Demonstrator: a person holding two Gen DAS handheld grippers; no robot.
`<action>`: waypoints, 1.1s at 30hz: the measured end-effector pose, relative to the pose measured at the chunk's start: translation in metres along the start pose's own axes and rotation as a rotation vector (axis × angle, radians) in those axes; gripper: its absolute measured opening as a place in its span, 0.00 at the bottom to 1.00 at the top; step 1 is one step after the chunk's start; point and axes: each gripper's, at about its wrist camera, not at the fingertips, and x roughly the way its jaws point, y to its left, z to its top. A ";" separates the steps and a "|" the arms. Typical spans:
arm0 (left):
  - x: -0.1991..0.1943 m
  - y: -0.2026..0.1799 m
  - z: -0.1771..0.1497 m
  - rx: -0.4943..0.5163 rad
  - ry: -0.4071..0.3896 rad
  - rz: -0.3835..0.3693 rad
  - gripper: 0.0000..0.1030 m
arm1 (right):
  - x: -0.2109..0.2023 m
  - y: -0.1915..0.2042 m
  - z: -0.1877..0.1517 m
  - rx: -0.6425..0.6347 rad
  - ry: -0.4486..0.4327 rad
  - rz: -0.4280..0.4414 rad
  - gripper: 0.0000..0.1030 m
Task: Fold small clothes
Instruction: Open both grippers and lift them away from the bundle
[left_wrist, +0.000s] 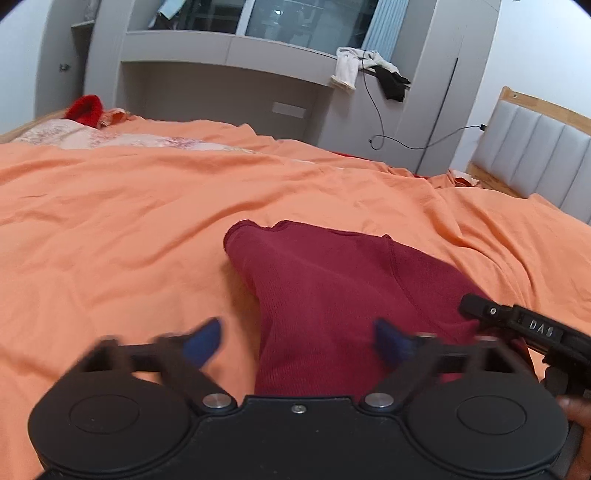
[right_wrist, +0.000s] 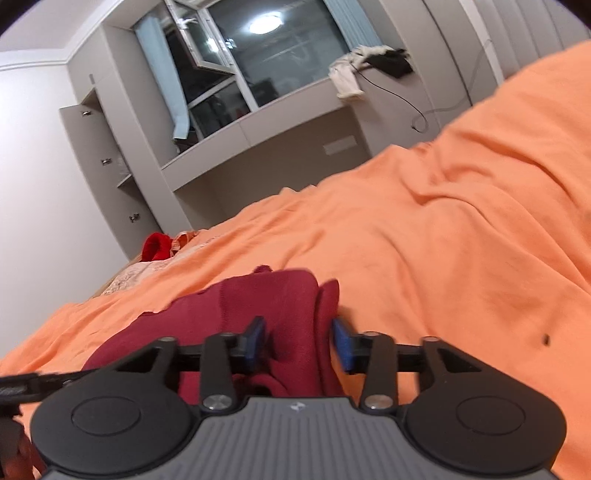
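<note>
So your bed (left_wrist: 110, 206) is covered edge to edge in a rumpled orange sheet (left_wrist: 332, 184), creased all over. A dark red ribbed garment (left_wrist: 325, 280) lies on it near the near edge, bunched rather than flat. Toward the far left corner you've got a pale floral cover (left_wrist: 92, 138) lying on the sheet, plus a bright red fuzzy item (left_wrist: 85, 107) right at that far edge. The padded headboard (left_wrist: 535, 155) with its wooden frame runs along the right edge.
</note>
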 end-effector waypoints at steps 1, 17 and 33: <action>-0.004 -0.002 -0.004 0.022 -0.003 -0.009 0.96 | -0.002 -0.003 0.001 0.009 0.000 0.002 0.62; -0.012 -0.013 -0.045 0.127 -0.074 0.079 0.99 | -0.038 -0.002 -0.004 -0.067 -0.011 0.020 1.00; -0.096 -0.035 -0.065 0.172 -0.266 0.125 0.99 | -0.125 0.041 -0.034 -0.257 -0.228 -0.030 1.00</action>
